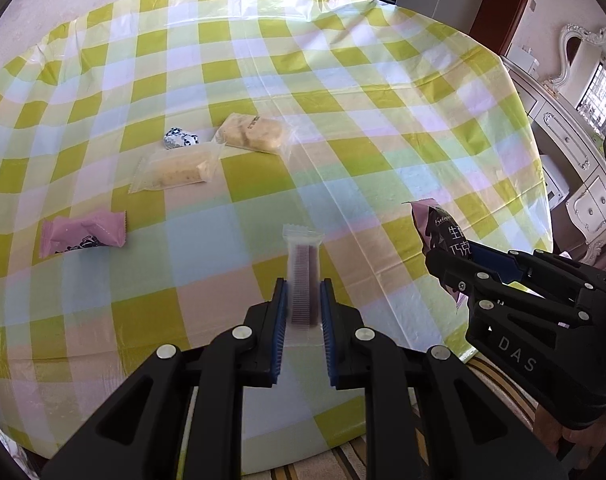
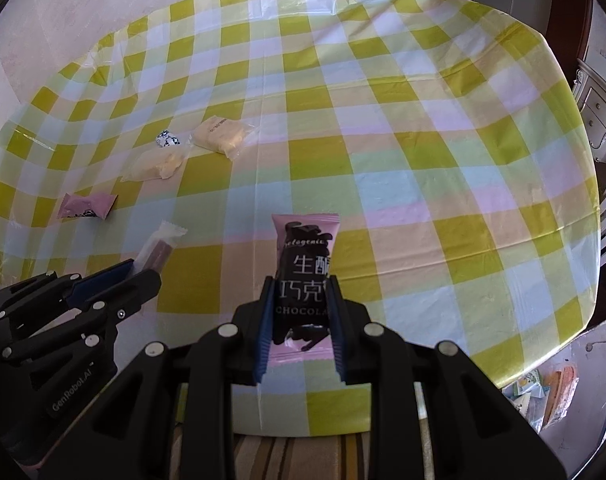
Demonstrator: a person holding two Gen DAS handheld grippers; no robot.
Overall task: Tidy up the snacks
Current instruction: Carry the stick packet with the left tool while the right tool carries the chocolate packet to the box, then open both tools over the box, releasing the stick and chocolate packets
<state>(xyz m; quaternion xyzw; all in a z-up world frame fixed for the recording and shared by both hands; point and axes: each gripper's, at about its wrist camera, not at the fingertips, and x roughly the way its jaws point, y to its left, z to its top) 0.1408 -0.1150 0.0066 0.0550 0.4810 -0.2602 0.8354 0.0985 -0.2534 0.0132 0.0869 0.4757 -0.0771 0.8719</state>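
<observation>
Lowest in the left wrist view, the left claw (image 1: 302,304) is clenched on a clear-wrapped purple wafer bar (image 1: 303,280), which stands with its long axis running straight up the frame away from the camera, its crimped end toward the middle of the counter (image 1: 343,80); at the right edge of that view the right claw (image 1: 449,268) is clamped on a pink chocolate packet (image 1: 443,232), its long axis also pointing forward and tilted a little left; in the right wrist view the same packet sits at lower centre between the blue pads, printed face toward the camera, with the left claw at lower left. Farther out, toward the left of the frame, a pink wrapped snack (image 1: 83,234) lies flat, long axis across the picture; beyond it, upper left of centre, lie a clear packet of pale cake (image 1: 175,172), a small blue-and-white candy (image 1: 180,137) and a clear packet of biscuits (image 1: 253,133), close together, the two clear packets appearing to touch at their wrapper ends. The gathered snacks lie forward and left of both claws, so the left claw seems nearer them; I judge that each held item must travel up and leftward to join the group, the pink packet most likely beside its matching pink snack.
</observation>
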